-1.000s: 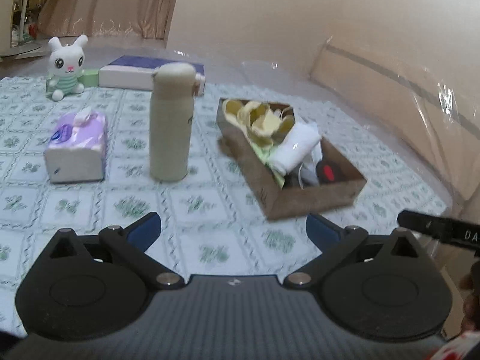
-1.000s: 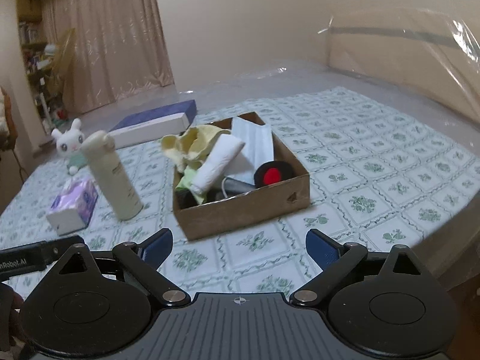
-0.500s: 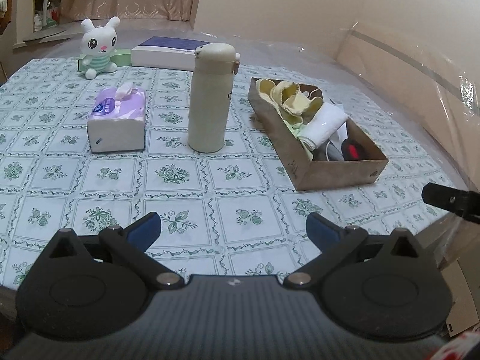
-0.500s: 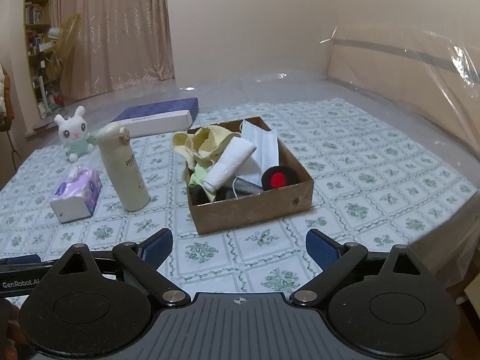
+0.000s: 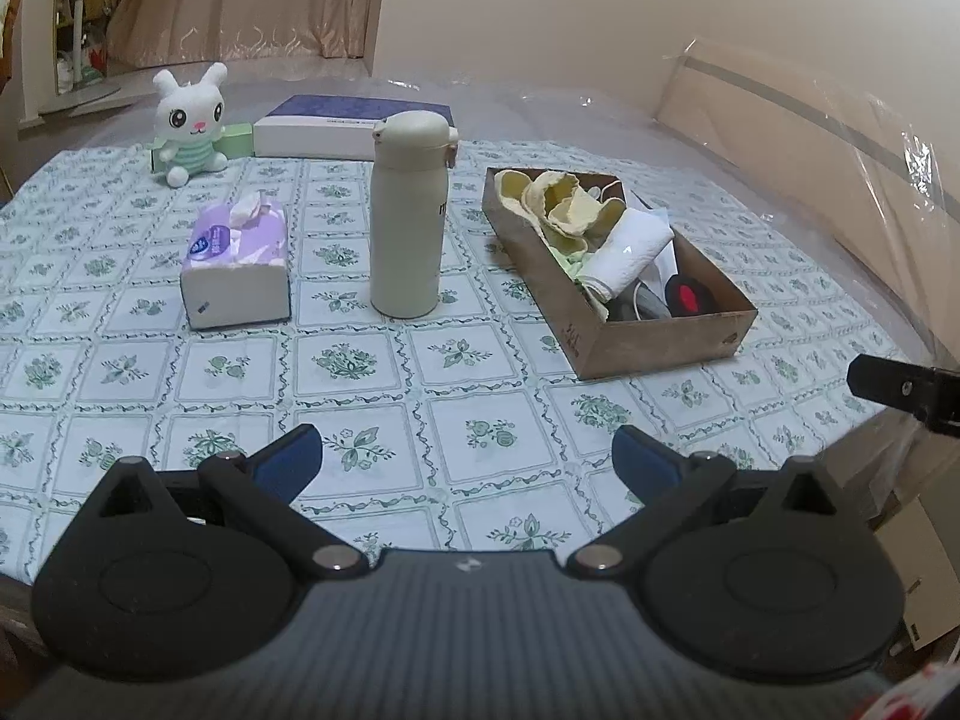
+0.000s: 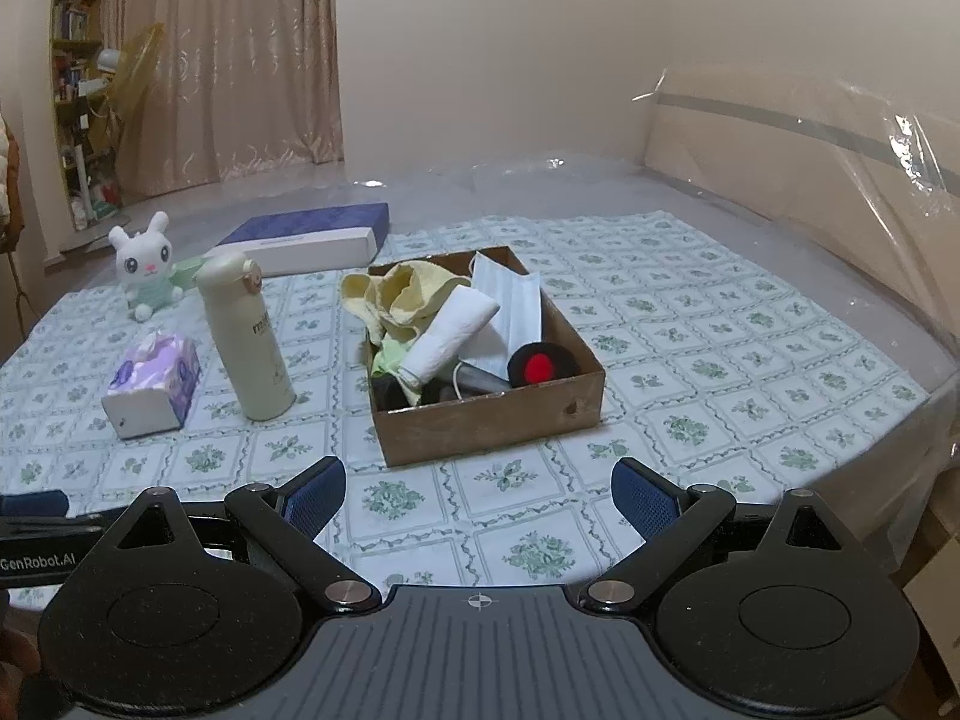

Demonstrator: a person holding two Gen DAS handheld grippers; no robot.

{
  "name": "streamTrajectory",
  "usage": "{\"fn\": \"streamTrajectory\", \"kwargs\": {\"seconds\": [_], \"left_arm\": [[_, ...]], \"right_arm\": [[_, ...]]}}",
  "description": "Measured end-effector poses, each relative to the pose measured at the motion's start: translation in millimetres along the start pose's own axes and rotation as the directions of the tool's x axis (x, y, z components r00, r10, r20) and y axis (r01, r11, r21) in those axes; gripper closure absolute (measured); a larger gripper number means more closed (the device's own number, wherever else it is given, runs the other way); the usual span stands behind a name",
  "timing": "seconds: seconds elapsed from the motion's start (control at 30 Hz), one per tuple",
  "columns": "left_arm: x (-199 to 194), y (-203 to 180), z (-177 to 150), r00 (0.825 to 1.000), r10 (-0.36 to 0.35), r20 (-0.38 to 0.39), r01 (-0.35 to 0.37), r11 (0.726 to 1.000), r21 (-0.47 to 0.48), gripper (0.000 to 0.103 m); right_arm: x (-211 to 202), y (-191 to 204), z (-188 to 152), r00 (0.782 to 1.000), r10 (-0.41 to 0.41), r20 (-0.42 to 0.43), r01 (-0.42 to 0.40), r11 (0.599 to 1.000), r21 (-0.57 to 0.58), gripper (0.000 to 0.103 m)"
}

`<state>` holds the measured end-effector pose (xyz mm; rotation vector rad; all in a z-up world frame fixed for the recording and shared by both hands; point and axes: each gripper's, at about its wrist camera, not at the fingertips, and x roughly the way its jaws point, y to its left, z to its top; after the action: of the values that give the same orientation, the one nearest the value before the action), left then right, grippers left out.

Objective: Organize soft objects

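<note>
A brown cardboard box [image 6: 498, 426] [image 5: 654, 342] sits on the patterned tablecloth. It holds a yellow cloth [image 6: 402, 294] [image 5: 564, 204], a rolled white towel [image 6: 450, 330] [image 5: 630, 246], a white face mask [image 6: 510, 306] and a black-and-red round item [image 6: 540, 363] [image 5: 687, 295]. A white plush rabbit [image 6: 147, 264] [image 5: 189, 117] stands at the far left. My left gripper [image 5: 468, 468] is open near the table's front edge, with nothing between its fingers. Open and just as empty, my right gripper [image 6: 480, 495] faces the box from the front.
A cream flask [image 5: 408, 216] [image 6: 249, 336] stands upright left of the box. Left of the flask lies a purple tissue pack [image 5: 237, 258] [image 6: 153, 387]. A flat blue-and-white box [image 5: 354, 126] [image 6: 306, 237] lies at the back. Clear plastic sheeting [image 6: 810, 192] hangs on the right.
Both grippers have pulled back from the table and risen, so the box and flask look farther away. Both stay open.
</note>
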<state>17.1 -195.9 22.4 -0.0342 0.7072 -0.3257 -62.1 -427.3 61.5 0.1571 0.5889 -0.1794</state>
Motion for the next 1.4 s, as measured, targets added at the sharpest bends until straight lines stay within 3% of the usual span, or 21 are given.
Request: {"fn": "streamTrajectory", "kwargs": {"seconds": [0.5, 1.4], "left_arm": [[-14, -4, -4, 1.000, 0.013, 0.015, -0.013, 0.999, 0.036, 0.001], [-9, -1, -2, 1.000, 0.019, 0.021, -0.019, 0.999, 0.037, 0.001]], "right_arm": [[2, 19, -16, 0.999, 0.021, -0.036, -0.023, 0.998, -0.058, 0.008], [11, 23, -13, 0.999, 0.024, -0.043, -0.026, 0.998, -0.064, 0.008]]}}
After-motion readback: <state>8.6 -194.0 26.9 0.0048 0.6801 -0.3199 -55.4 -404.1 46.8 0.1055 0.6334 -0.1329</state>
